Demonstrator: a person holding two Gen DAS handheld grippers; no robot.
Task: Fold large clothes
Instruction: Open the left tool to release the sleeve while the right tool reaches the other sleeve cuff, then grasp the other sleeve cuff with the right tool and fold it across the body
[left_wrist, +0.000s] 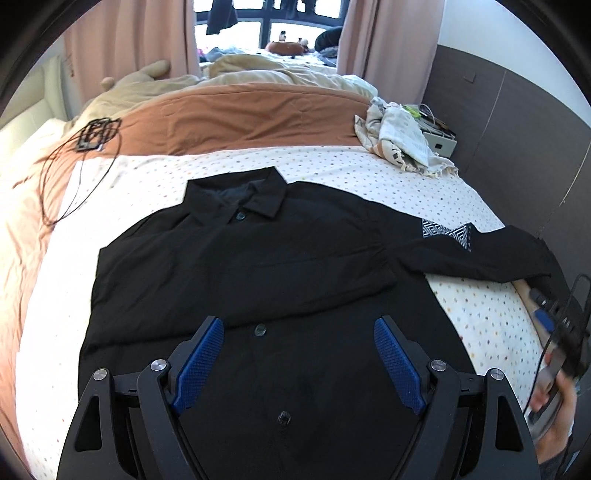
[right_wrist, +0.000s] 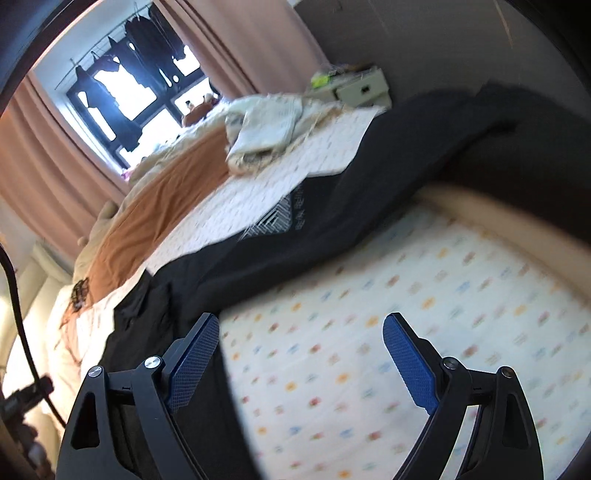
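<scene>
A black button-up shirt (left_wrist: 243, 266) lies face up on the dotted bedsheet (left_wrist: 332, 166), collar away from me. Its left sleeve is folded across the chest. Its right sleeve (left_wrist: 480, 251), with a white geometric print, stretches out to the bed's right edge. My left gripper (left_wrist: 299, 328) is open and empty, just above the shirt's lower front by the buttons. My right gripper (right_wrist: 301, 325) is open and empty over bare dotted sheet (right_wrist: 369, 314), with the printed sleeve (right_wrist: 332, 206) beyond it. The right wrist view is motion-blurred.
An orange blanket (left_wrist: 240, 118) and beige duvet lie at the far end. A crumpled pale cloth (left_wrist: 402, 136) sits at the far right corner by a white box. A black cable and frame (left_wrist: 92, 136) lie at the left. A grey wall stands on the right.
</scene>
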